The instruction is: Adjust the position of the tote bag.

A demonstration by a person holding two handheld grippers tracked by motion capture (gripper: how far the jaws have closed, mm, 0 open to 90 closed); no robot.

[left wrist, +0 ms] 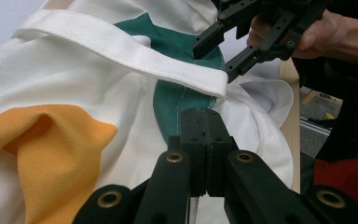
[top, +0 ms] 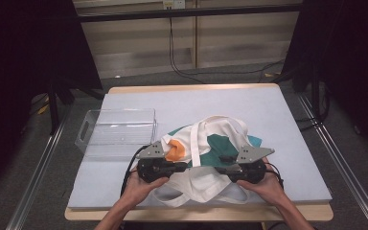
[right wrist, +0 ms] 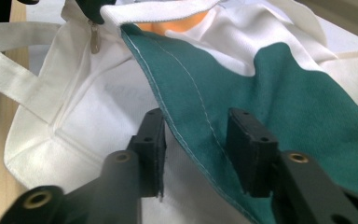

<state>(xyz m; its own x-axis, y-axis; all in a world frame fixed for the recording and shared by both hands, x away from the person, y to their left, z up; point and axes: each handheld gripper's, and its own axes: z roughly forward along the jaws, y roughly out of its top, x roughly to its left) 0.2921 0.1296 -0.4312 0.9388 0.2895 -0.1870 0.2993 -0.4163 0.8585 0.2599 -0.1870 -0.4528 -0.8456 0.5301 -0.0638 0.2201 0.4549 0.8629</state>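
Grey mat [top: 278,115] lies bare beyond the tote bag [top: 211,143]; left gripper [left wrist: 204,122] clenched, right gripper [right wrist: 200,149] parted astride its green edge.

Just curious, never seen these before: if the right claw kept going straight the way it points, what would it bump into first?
Most likely the green panel of the cloth bag. The right claw stands open with that panel's stitched edge between its jaws, so it should slide further onto the cloth, though depth is hard to judge.
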